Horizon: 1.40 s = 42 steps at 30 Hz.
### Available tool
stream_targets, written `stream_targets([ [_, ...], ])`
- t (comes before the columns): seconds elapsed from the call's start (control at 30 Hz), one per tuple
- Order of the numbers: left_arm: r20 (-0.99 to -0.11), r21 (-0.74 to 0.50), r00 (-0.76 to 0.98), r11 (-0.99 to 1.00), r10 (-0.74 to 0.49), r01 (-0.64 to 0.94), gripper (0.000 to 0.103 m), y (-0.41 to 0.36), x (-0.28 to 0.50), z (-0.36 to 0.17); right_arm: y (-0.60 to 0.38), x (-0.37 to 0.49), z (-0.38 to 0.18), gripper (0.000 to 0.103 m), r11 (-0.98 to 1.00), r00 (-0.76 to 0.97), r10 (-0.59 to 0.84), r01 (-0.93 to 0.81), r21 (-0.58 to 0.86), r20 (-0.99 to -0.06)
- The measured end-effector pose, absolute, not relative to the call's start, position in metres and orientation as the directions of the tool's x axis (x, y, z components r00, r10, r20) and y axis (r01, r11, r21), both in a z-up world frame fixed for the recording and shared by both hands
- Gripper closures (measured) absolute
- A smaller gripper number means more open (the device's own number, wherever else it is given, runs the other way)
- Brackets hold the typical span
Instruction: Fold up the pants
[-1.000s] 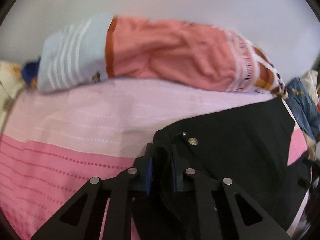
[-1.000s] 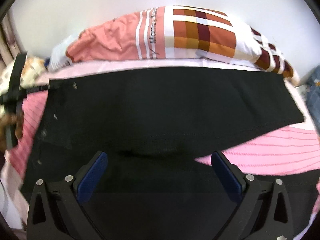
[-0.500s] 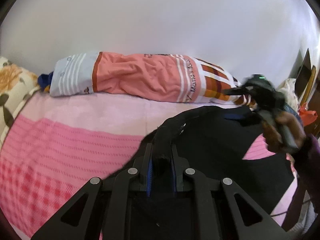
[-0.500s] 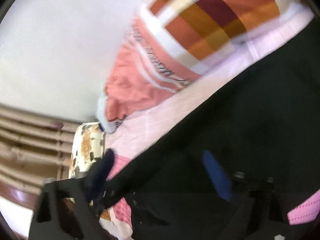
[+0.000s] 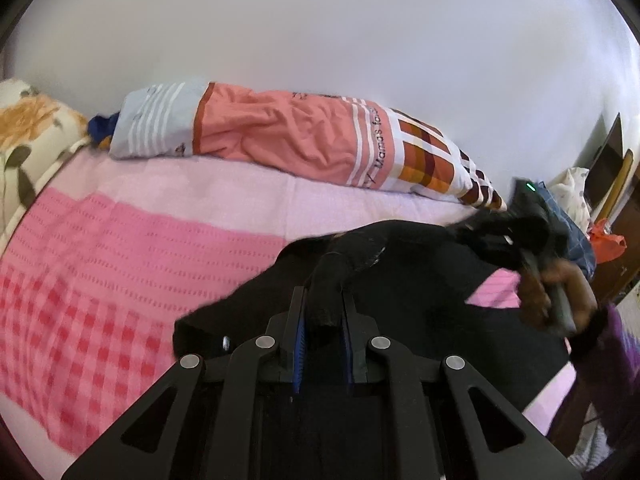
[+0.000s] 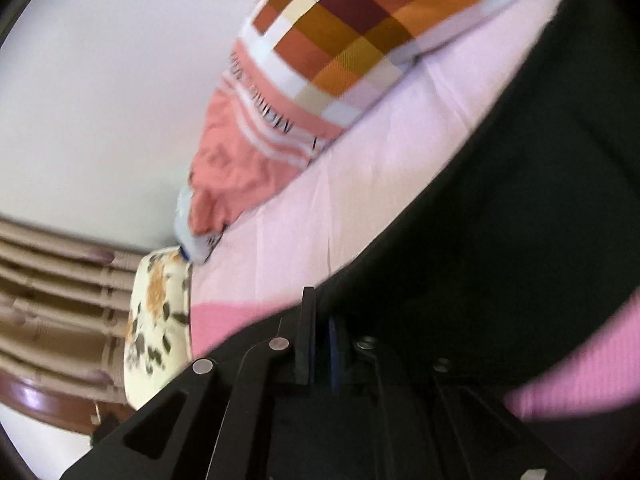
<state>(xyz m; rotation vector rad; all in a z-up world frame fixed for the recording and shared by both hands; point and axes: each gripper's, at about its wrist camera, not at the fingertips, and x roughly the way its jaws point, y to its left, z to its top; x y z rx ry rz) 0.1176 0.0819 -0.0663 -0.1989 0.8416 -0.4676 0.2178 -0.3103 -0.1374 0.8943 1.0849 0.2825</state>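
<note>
Jaws of left gripper [image 5: 323, 344] and right gripper [image 6: 320, 344] clamped on black pants [image 5: 420, 280], lifted off pink bedspread [image 5: 120, 248]

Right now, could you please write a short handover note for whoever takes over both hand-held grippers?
Left hand-held gripper: shut on a bunched edge of the black pants, lifted off the pink bedspread.
Right hand-held gripper: looks shut on the pants' other end; that view is blurred.
Done: both ends gripped and raised.
Left: bring the ends together, lay the pants flat, finish folding.
</note>
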Motion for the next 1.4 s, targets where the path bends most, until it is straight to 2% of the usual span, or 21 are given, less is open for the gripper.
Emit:
stream_targets([
  [0.27,-0.731,-0.341,0.52,0.897,-0.442,0.283,0.087,0.087,0.057,-0.082,-0.296,0.085,-0.162,0.097,0.531,0.449,0.664,0.279,0.8,-0.598],
  [0.47,-0.774,-0.326,0.498,0.921,-0.39,0.214,0.087,0.099,0.024,-0.105,-0.282,0.034,-0.187,0.097,0.507,0.412,0.68,0.331,0.796,-0.606],
  [0.57,-0.814,-0.251,0.48,0.943,-0.327,0.218,0.084,0.096,0.01,-0.119,-0.278,0.025,-0.208,0.097,0.492,0.388,0.691,0.365,0.791,-0.609],
  [0.63,-0.842,-0.151,0.483,0.964,-0.241,0.218,0.077,0.091,0.001,-0.125,-0.276,0.024,-0.219,0.097,0.485,0.386,0.695,0.372,0.792,-0.606],
  [0.7,-0.861,-0.027,0.493,0.981,-0.121,0.194,0.064,0.088,-0.008,-0.129,-0.276,0.027,-0.221,0.097,0.475,0.394,0.705,0.356,0.805,-0.59],
  [0.73,-0.868,0.02,0.492,0.985,-0.068,0.171,0.063,0.09,-0.013,-0.13,-0.278,0.025,-0.221,0.097,0.475,0.397,0.707,0.347,0.809,-0.585],
  [0.83,-0.859,-0.051,0.498,0.988,-0.118,0.145,0.062,0.101,-0.024,-0.119,-0.286,0.028,-0.224,0.094,0.404,0.445,0.739,0.308,0.861,-0.506],
  [0.93,-0.813,-0.108,0.552,0.98,-0.184,0.168,0.061,0.086,-0.029,-0.092,-0.311,0.023,-0.225,0.085,0.354,0.54,0.707,0.289,0.89,-0.457],
  [1.03,-0.757,-0.137,0.597,0.958,-0.265,0.251,0.048,0.046,-0.026,-0.07,-0.345,0.019,-0.22,0.073,0.339,0.639,0.641,0.26,0.904,-0.425],
  [1.1,-0.734,-0.202,0.569,0.92,-0.37,0.337,0.031,0.012,-0.018,-0.068,-0.371,0.017,-0.219,0.071,0.34,0.698,0.584,0.253,0.906,-0.414],
  [1.23,-0.751,-0.265,0.463,0.858,-0.47,0.44,0.03,-0.055,0.003,-0.088,-0.423,0.023,-0.216,0.07,0.327,0.769,0.503,0.252,0.911,-0.394],
  [1.3,-0.764,-0.244,0.441,0.844,-0.471,0.478,0.03,-0.079,0.008,-0.099,-0.446,0.027,-0.215,0.065,0.324,0.801,0.456,0.257,0.91,-0.388],
  [1.4,-0.8,-0.228,0.388,0.829,-0.458,0.51,0.03,-0.109,0.019,-0.123,-0.484,0.041,-0.217,0.065,0.28,0.83,0.413,0.276,0.92,-0.375],
])
